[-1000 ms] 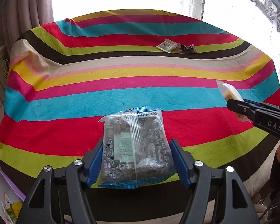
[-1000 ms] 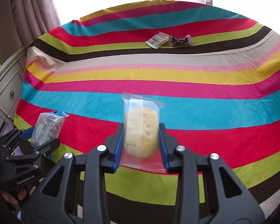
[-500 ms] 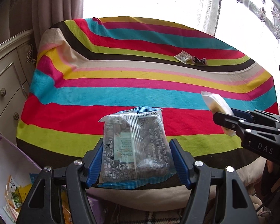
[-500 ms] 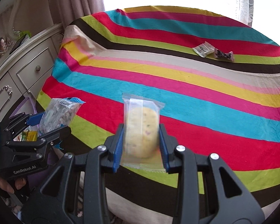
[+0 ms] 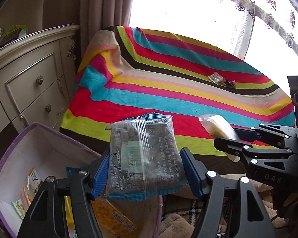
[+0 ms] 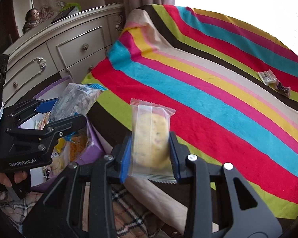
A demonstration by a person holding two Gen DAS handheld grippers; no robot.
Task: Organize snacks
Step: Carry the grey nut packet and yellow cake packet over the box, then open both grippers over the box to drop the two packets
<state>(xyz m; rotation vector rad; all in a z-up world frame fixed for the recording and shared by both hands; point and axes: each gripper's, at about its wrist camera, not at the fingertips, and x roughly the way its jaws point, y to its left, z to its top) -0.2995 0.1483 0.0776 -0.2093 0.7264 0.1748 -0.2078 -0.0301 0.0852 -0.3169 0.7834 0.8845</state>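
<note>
My left gripper (image 5: 145,170) is shut on a clear bag of nuts (image 5: 143,154) with blue ends, held over the near corner of a purple-rimmed box (image 5: 15,138) that holds several snack packs. My right gripper (image 6: 151,154) is shut on a wrapped cookie (image 6: 151,138), held past the table's edge to the right of the box (image 6: 93,150). The right gripper and cookie (image 5: 218,127) also show in the left wrist view; the left gripper and nut bag (image 6: 77,101) show in the right wrist view. Two small snack packets (image 5: 221,80) lie far on the striped cloth.
The striped tablecloth (image 5: 168,91) covers the table. A cream dresser (image 5: 29,79) stands left of it, behind the box. A plaid fabric (image 6: 129,218) lies below the grippers. A window with lace curtains (image 5: 248,19) is behind the table.
Both grippers have swung left and back off the table with their snacks. The box and the dresser have come into view below and left.
</note>
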